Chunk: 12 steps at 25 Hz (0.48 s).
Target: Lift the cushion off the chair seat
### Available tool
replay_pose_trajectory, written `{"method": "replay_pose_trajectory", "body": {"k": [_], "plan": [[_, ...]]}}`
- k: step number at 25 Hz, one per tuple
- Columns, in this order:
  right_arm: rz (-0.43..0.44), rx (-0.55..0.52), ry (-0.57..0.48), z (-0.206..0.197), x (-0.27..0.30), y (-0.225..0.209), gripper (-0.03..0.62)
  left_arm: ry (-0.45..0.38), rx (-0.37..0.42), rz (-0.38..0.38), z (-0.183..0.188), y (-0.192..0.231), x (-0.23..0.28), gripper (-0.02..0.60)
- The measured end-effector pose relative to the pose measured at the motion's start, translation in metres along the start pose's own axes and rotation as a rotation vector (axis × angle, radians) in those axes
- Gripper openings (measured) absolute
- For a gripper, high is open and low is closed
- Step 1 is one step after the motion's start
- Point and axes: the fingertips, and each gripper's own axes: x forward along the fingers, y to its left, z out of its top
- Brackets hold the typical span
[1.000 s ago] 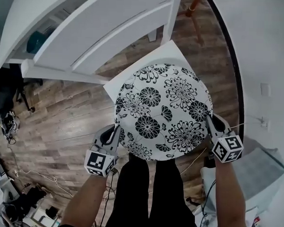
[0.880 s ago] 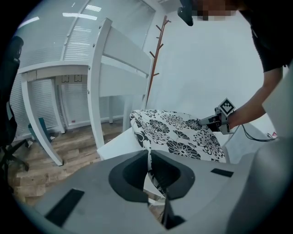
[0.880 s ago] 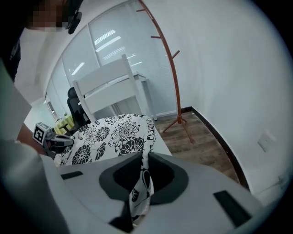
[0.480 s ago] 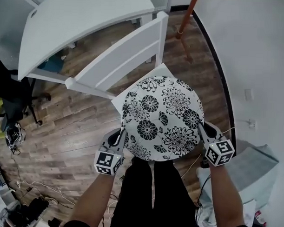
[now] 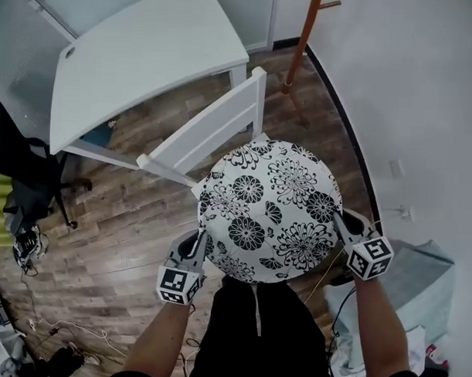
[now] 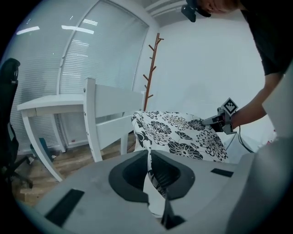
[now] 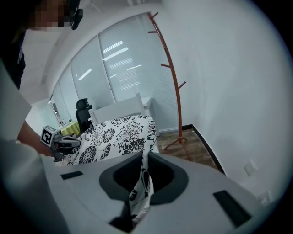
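A round white cushion (image 5: pixel 269 210) with black flower print hangs in the air above the white chair (image 5: pixel 207 130), held flat between both grippers. My left gripper (image 5: pixel 197 243) is shut on the cushion's left edge (image 6: pixel 149 171). My right gripper (image 5: pixel 341 223) is shut on its right edge (image 7: pixel 141 183). The cushion (image 6: pixel 178 135) hides most of the chair seat in the head view; only the backrest and a sliver of seat show. In the right gripper view the cushion (image 7: pixel 112 137) stretches toward the left gripper (image 7: pixel 62 142).
A white desk (image 5: pixel 144 57) stands behind the chair. An orange coat stand (image 5: pixel 299 43) rises by the white wall on the right. A black office chair (image 5: pixel 20 176) is at the left, cables (image 5: pixel 46 324) on the wood floor, a grey box (image 5: pixel 422 287) at lower right.
The cushion has risen away from the chair seat, with both grippers still clamped on its edges. The chair and desk now look smaller and farther below.
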Motion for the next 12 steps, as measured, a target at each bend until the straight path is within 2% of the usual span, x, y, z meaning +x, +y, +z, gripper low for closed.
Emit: {"method": "replay_pose_trajectory", "body": {"k": [2,4,8,12], "plan": [[-0.001,-0.001,-0.013,0.017,-0.012,0.009,0.038,-0.017,-0.003,0.0,0.019,-0.002,-0.014,0.014],[0.002,0.008,-0.034,0.018,-0.014,0.01,0.038,-0.035,0.002,0.006,0.023,-0.005,-0.017,0.014],[0.037,0.032,-0.077,-0.032,0.02,-0.005,0.038,-0.056,0.03,0.036,-0.014,-0.005,0.008,0.014],[0.062,0.038,-0.107,-0.048,0.026,-0.007,0.038,-0.066,0.063,0.062,-0.02,-0.004,0.012,0.014]]}}
